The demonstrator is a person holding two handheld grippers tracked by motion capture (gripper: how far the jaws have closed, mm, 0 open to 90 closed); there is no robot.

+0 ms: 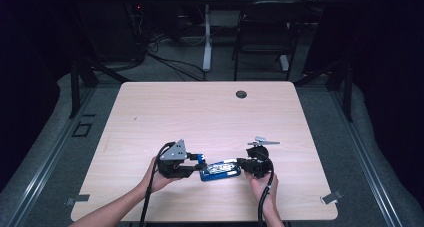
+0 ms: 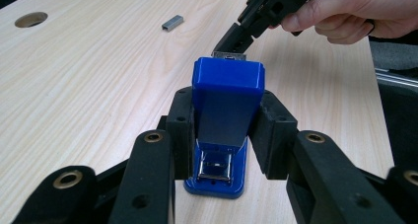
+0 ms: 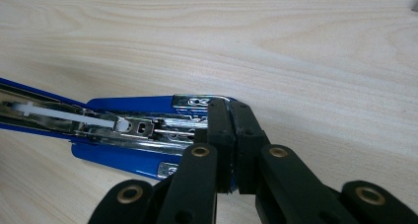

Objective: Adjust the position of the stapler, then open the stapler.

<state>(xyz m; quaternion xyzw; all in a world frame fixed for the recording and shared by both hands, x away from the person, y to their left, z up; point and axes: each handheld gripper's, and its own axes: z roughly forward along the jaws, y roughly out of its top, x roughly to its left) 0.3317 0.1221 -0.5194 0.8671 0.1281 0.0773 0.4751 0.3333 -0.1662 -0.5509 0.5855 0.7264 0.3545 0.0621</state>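
Stapler [image 1: 220, 169] sits on the table [image 1: 200, 112] near the front edge, left gripper [image 2: 227, 135] clamping its blue body, right gripper [image 3: 230, 135] pinched together on the metal staple tray [image 3: 148, 128].

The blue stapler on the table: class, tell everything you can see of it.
The blue stapler looks plastic with shiny metal inner parts. It lies on the pale wooden table, hinged open: its blue top is raised and clamped at the sides by the left gripper, over the blue base. The metal staple channel with its white pusher lies exposed, and the right gripper has its shut jaws at the metal front end.
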